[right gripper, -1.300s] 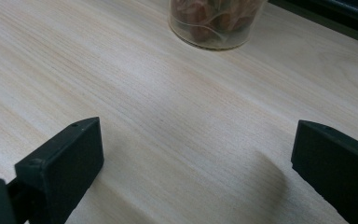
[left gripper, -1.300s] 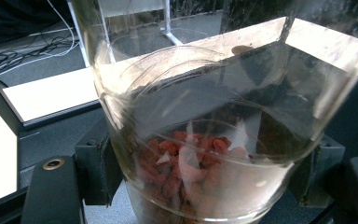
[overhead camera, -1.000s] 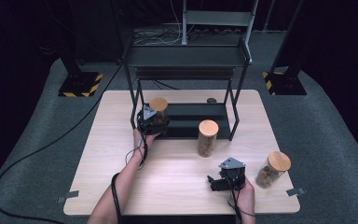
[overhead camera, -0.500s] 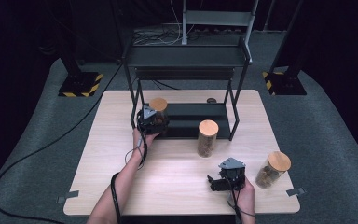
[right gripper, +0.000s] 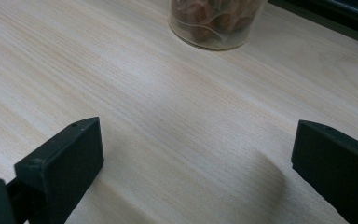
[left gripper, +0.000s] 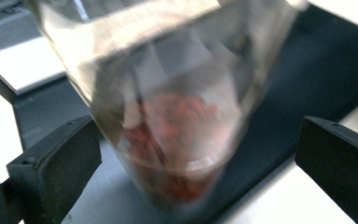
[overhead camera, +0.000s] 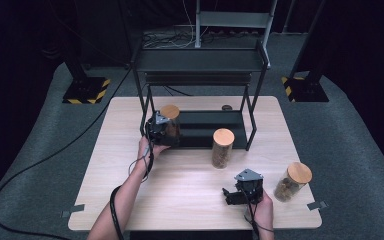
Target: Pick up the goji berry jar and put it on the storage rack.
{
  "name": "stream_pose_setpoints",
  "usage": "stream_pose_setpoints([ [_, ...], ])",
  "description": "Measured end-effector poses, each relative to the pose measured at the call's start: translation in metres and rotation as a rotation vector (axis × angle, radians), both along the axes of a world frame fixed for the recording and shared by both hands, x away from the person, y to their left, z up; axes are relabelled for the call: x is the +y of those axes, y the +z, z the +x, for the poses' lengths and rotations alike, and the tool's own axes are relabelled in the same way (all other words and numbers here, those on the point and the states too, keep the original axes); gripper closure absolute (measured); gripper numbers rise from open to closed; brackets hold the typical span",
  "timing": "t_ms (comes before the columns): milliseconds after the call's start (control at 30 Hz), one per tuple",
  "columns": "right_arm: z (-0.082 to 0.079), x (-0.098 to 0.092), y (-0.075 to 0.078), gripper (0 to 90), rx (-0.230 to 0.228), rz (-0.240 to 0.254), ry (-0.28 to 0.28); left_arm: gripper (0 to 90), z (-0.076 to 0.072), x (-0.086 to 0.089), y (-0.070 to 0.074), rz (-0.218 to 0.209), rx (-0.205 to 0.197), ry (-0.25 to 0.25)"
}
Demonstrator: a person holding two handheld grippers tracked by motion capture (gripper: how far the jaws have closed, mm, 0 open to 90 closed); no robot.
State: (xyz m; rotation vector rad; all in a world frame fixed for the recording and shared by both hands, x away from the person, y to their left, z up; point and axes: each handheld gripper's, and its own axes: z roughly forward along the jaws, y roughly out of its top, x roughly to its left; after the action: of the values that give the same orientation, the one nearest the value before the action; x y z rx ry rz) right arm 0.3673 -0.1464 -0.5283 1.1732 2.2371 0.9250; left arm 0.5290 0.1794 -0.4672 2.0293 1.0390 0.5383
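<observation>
A glass jar [overhead camera: 170, 120] with a cork lid and reddish contents stands on the lower deck [overhead camera: 210, 122] of a black metal shelf. My left gripper [overhead camera: 162, 129] is at this jar from the near side. In the left gripper view the jar [left gripper: 168, 116] is blurred between the jaws of the left gripper [left gripper: 200, 158]. The jaws have just been opening and stand wide, the right one well clear of the glass. My right gripper [overhead camera: 230, 195] rests open low over the table near the front edge. Nothing is between the jaws of the right gripper [right gripper: 196, 158].
A second cork-lidded jar [overhead camera: 222, 148] stands on the table in front of the shelf; its base [right gripper: 216, 21] is ahead of the right jaws. A third jar [overhead camera: 292, 181] stands at the front right. The shelf's upper deck [overhead camera: 200, 62] overhangs the back of the wooden table [overhead camera: 180, 185].
</observation>
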Motion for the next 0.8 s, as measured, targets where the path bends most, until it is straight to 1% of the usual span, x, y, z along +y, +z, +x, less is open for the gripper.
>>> stream_pose_setpoints([
  [33,0.0,0.0,0.0,1.4,0.001,0.0,0.0,0.0,-0.005,-0.001,0.0,0.02,0.001,-0.004],
  [100,0.0,0.0,0.0,1.4,0.001,0.0,0.001,0.0,-0.007,0.0,0.0,0.026,0.002,-0.008],
  [167,0.0,0.0,0.0,1.4,0.001,0.001,0.001,0.0,-0.013,-0.001,0.0,0.052,0.001,-0.031],
  [233,0.0,0.0,0.0,1.4,0.001,0.001,0.002,0.0,-0.019,-0.002,-0.001,0.064,-0.011,-0.038],
  [267,0.0,0.0,0.0,1.5,0.003,0.002,0.002,0.0,-0.021,-0.002,-0.002,0.066,-0.018,-0.037],
  [333,0.0,0.0,0.0,1.5,0.004,0.003,0.003,0.0,-0.025,-0.001,-0.004,0.063,-0.016,-0.044],
  [433,0.0,0.0,0.0,1.5,0.005,0.003,0.004,0.0,-0.031,0.0,-0.006,0.081,-0.021,-0.06],
  [467,0.0,0.0,0.0,1.5,0.005,0.004,0.005,0.0,-0.034,0.0,-0.006,0.076,-0.022,-0.061],
  [600,0.0,0.0,0.0,1.5,0.005,0.003,0.005,0.0,-0.047,0.003,-0.011,0.09,-0.01,-0.094],
  [667,0.0,0.0,0.0,1.5,0.005,0.003,0.005,0.0,-0.056,0.004,-0.016,0.111,-0.002,-0.117],
  [733,0.0,0.0,0.0,1.4,0.006,0.004,0.006,0.0,-0.066,0.007,-0.022,0.134,0.015,-0.141],
  [767,0.001,0.0,0.0,1.4,0.007,0.005,0.007,0.0,-0.069,0.009,-0.024,0.138,0.019,-0.142],
  [800,0.001,0.0,0.0,1.4,0.007,0.005,0.007,0.0,-0.074,0.013,-0.028,0.137,0.035,-0.149],
])
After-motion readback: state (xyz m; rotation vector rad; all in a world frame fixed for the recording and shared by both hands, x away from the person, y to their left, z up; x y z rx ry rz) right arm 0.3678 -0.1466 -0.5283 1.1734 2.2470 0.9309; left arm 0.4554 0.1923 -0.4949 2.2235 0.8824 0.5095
